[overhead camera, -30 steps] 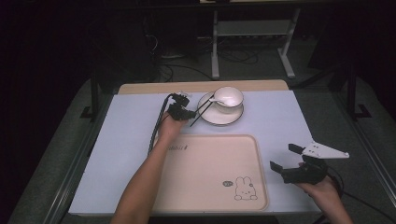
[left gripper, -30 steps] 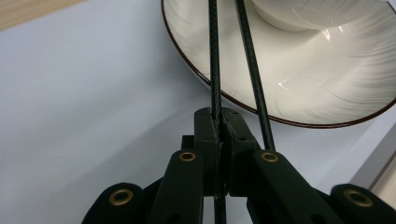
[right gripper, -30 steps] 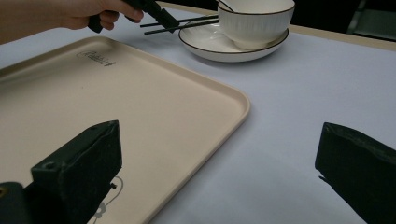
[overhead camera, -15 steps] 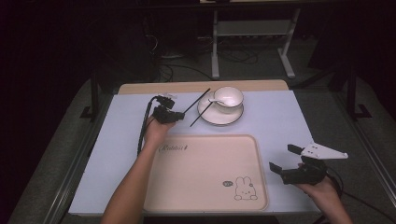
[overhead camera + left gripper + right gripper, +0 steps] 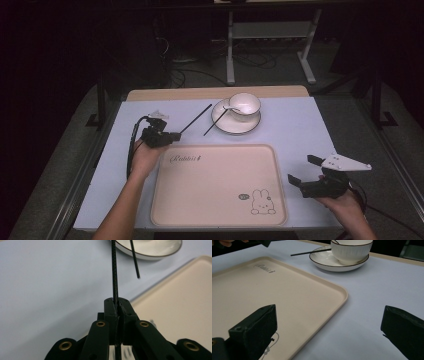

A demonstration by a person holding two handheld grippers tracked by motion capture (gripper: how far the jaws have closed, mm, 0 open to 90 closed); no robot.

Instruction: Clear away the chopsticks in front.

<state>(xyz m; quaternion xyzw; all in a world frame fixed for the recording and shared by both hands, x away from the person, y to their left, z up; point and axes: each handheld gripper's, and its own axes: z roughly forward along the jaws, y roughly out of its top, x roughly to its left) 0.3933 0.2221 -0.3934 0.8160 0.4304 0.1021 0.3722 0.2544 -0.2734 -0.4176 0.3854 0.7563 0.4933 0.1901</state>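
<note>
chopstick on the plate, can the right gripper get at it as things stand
Probably yes: the right gripper is open and empty, and only bare table lies between it and the chopstick leaning on the plate.

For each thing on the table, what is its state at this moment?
Left tool: shut on one black chopstick, lifted off the plate.
Second chopstick: leaning on the plate rim.
Right tool: open, holding nothing.
Bowl: upright on the plate.
Tray: flat, nothing on it.

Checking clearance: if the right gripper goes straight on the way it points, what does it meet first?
Probably the tray: the right gripper, jaws open, points across its corner toward the plate and bowl beyond. Depth is unclear.
</note>
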